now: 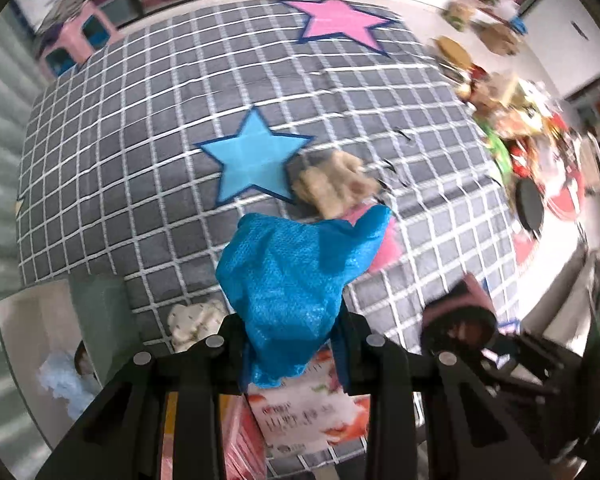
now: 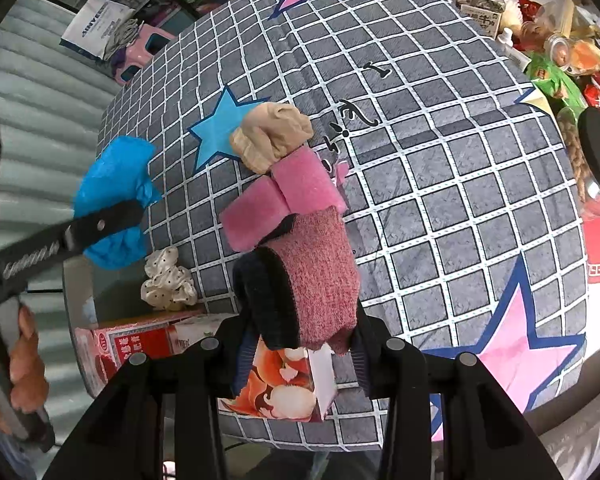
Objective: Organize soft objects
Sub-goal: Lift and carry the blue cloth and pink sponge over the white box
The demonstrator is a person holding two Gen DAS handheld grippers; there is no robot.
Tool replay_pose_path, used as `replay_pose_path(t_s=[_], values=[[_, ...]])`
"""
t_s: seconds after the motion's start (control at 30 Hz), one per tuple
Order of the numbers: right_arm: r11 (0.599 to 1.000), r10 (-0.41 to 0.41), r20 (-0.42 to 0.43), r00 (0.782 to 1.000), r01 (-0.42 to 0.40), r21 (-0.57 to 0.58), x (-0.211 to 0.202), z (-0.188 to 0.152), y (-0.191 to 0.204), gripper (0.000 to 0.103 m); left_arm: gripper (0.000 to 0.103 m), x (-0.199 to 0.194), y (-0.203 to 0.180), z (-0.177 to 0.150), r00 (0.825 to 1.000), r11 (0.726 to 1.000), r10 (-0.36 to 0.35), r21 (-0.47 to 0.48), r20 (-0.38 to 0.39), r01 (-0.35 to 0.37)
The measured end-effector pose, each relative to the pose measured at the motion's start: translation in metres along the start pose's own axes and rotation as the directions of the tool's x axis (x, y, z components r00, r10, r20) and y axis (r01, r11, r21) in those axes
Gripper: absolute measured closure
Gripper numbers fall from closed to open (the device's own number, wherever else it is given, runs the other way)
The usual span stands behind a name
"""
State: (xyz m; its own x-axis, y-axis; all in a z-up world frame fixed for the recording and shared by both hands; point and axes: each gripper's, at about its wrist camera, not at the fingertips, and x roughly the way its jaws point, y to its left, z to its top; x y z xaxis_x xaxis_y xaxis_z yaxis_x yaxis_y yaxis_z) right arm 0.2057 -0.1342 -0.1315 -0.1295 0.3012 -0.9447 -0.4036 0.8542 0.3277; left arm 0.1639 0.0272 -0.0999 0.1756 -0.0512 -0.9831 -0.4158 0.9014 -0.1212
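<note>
While both grippers are held pointing steeply down over the checked cloth, the scene is recorded as follows.

Left gripper: clenched on a crumpled blue plastic cover, which is pinched between the fingers and bulges out ahead of them, lifted clear of the cloth.

Right gripper: clamped on a pink and dark sock, which is gripped between the fingers and sticks out in front of them.

Checked cloth: grey with white grid lines, spread below both grippers; a blue star and pink stars are printed on it.

Pink foam pieces: seen just ahead of the right gripper's sock, lying on the cloth; whether the sock touches them cannot be told.

Beige stocking bundle: lying beyond the foam pieces, touching them, and overlapping the blue star's edge.

Dotted white scrunchie: resting at the cloth's edge, to the left of the right gripper and below the left gripper's blue cover.

Printed carton: seen directly under the right gripper's fingers, near the cloth's near edge.

Person's hand: wrapped around the left gripper's handle, at the left edge of the right wrist view.
</note>
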Motion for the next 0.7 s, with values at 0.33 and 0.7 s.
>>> replay_pose_path(t_s=[0.33,0.7], values=[[0.999,-0.036,0.017,0.999,0.036,0.024,-0.016,-0.029,-0.001,0.061,0.069,-0.015,-0.043,-0.055,0.997,0.989,-0.076,0.128,-0.019,0.078],[0.998,-0.066,-0.013,0.998,0.066,0.013,-0.023,-0.08,0.007,0.061,0.069,-0.024,-0.054,-0.14,0.985,0.954,-0.139,0.253,-0.107,0.162]])
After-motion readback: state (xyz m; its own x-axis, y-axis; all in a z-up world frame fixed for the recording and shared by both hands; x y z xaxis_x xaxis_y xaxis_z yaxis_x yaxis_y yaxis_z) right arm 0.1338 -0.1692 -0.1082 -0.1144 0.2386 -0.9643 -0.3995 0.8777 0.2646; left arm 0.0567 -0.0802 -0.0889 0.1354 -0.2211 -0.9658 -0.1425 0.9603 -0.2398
